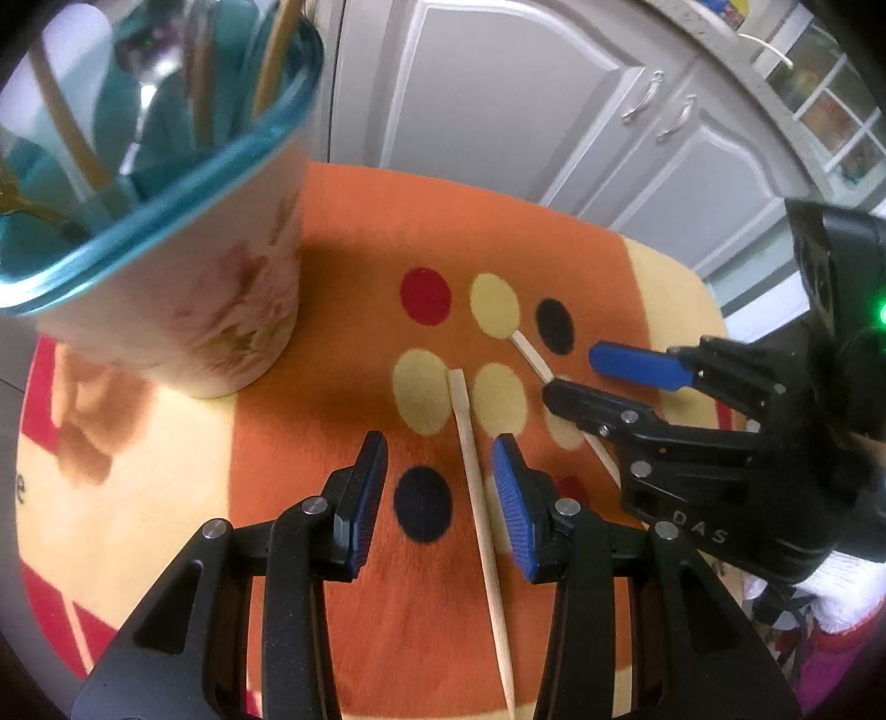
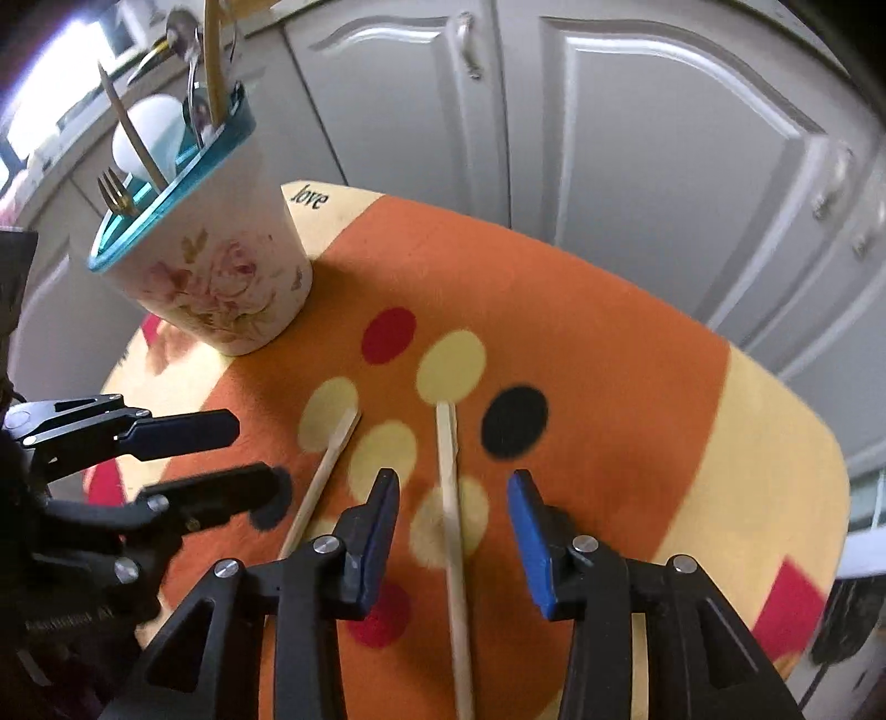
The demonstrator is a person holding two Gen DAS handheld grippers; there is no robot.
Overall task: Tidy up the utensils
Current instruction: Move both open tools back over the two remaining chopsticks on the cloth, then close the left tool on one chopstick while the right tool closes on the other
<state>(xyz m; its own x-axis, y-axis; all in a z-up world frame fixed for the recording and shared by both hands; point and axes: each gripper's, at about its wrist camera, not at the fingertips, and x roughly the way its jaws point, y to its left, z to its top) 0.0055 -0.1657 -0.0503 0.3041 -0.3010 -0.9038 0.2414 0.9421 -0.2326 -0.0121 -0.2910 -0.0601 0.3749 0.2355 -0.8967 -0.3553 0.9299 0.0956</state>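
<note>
The left wrist view looks straight into the utensil holder point(image 1: 166, 221) from above, so its teal rim and the handles inside fill the corner; the right wrist view shows the same floral cup from the side, with a gold fork point(image 2: 113, 191), a spoon point(image 2: 185, 41) and wooden sticks standing in it. Only the right wrist view shows the word "love" printed at the far edge of the orange mat point(image 2: 581, 343), and only the left wrist view shows the letters "DAS" on the other gripper's black body.

Two wooden chopsticks lie flat on the mat among its coloured dots. The left gripper point(image 1: 437, 493) points steeply down with one chopstick point(image 1: 476, 487) between its open jaws — the pads stand apart from it, one just beside it. The right gripper point(image 2: 454, 534) tilts down likewise, its jaws partly open over the other chopstick point(image 2: 451, 526), gripping nothing.

The holder stands at the mat's far left corner, well apart from both chopsticks. Grey cabinet doors point(image 2: 637, 138) rise behind the mat.
</note>
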